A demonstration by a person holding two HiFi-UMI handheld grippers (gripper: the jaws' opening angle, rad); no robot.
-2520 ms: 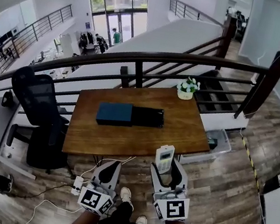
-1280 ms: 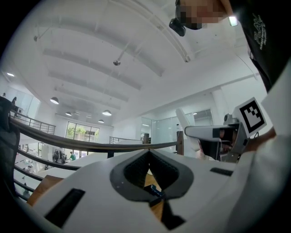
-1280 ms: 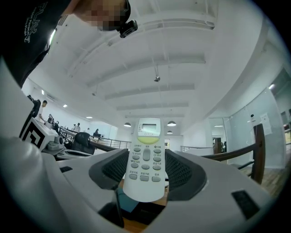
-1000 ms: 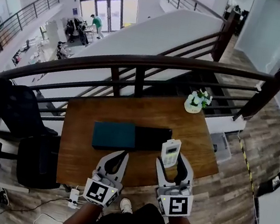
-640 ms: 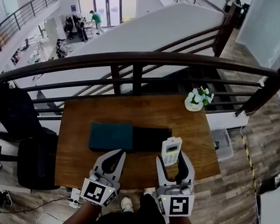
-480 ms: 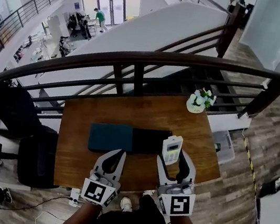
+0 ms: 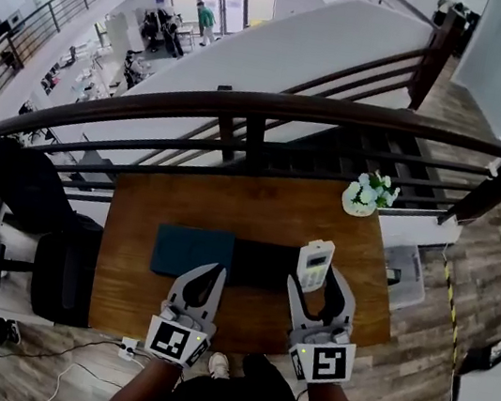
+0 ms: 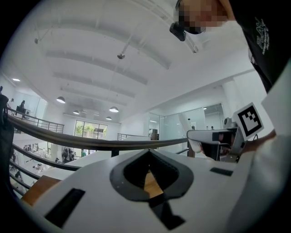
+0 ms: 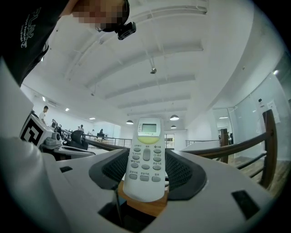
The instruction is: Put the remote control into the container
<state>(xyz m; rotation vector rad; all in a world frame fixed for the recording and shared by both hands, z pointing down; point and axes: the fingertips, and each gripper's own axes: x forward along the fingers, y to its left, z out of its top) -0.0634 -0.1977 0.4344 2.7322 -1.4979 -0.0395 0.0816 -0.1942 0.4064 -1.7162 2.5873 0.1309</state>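
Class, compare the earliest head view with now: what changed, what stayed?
The right gripper carried the remote forward from the table edge up to the container; the left gripper advanced too. Unchanged: remote clamped, left jaws shut and empty, container unmoved.

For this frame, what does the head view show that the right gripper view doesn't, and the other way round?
Only the head view: the wooden table, the container on it, the flower pot and the office chair. Only the right gripper view: the remote control close enough to tell its buttons apart, and the camera on the person's head. Both: the remote control clamped in the right gripper, the left gripper and the railing.
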